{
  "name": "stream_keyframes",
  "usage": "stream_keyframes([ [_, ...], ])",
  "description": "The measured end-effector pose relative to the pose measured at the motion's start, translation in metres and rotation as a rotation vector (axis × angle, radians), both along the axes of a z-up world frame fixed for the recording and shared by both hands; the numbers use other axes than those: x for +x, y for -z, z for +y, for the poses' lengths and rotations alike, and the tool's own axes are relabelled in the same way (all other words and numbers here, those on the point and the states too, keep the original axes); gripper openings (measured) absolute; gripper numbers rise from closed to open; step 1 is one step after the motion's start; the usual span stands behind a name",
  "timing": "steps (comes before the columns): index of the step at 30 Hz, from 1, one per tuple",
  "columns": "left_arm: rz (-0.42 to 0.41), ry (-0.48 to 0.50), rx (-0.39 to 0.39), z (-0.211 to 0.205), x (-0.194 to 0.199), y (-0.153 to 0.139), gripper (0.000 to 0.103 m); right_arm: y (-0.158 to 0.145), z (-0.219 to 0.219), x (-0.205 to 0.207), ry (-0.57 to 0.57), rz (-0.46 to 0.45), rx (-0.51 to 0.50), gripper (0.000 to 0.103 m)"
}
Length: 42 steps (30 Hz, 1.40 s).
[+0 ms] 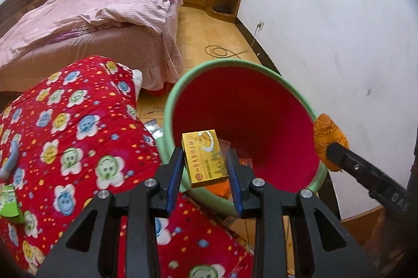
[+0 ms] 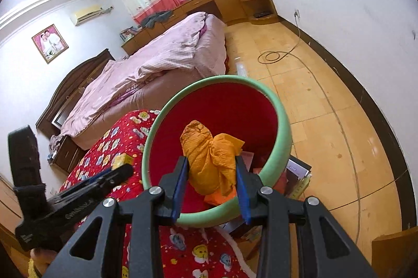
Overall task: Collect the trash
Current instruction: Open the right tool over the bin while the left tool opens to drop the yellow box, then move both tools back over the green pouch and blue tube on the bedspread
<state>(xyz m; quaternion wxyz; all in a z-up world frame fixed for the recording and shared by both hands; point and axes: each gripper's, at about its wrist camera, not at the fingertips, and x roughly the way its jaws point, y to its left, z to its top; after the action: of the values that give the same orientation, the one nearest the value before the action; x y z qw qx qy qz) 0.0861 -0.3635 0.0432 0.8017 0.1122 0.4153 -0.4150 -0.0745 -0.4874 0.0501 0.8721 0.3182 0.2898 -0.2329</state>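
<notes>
My left gripper (image 1: 205, 160) is shut on a yellow cake box (image 1: 203, 158), held over the near rim of a red bin with a green rim (image 1: 248, 64). My right gripper (image 2: 212, 165) is shut on a crumpled orange wrapper (image 2: 209, 160), hanging over the mouth of the same bin (image 2: 283, 126). In the left wrist view the orange wrapper (image 1: 329, 137) and the right gripper's black finger show at the bin's right rim. In the right wrist view the left gripper (image 2: 122, 172) shows at the bin's left with the yellow box (image 2: 122, 160). Orange and red trash (image 1: 222, 188) lies inside the bin.
A red quilt with cartoon faces (image 1: 73, 126) lies left of the bin, with a green carton (image 1: 9, 202) on it. Behind stands a bed with pink covers (image 1: 104, 14). A cable (image 2: 274, 56) coils on the wooden floor. Boxes (image 2: 297, 173) sit beside the bin.
</notes>
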Motion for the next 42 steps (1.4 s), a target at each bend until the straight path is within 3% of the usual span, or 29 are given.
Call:
stream_keyframes([
  [14, 0.043, -0.044, 0.005, 0.004, 0.005, 0.008, 0.039, 0.011, -0.014, 0.009, 0.005, 0.015, 0.012, 0.039],
  [31, 0.035, -0.156, -0.029, 0.057, 0.016, -0.011, 0.039, 0.010, -0.014, 0.023, -0.001, 0.021, 0.016, 0.062],
  [42, -0.007, -0.261, -0.014, 0.107, 0.029, -0.025, 0.039, -0.005, 0.011, 0.027, -0.034, -0.001, -0.003, 0.065],
])
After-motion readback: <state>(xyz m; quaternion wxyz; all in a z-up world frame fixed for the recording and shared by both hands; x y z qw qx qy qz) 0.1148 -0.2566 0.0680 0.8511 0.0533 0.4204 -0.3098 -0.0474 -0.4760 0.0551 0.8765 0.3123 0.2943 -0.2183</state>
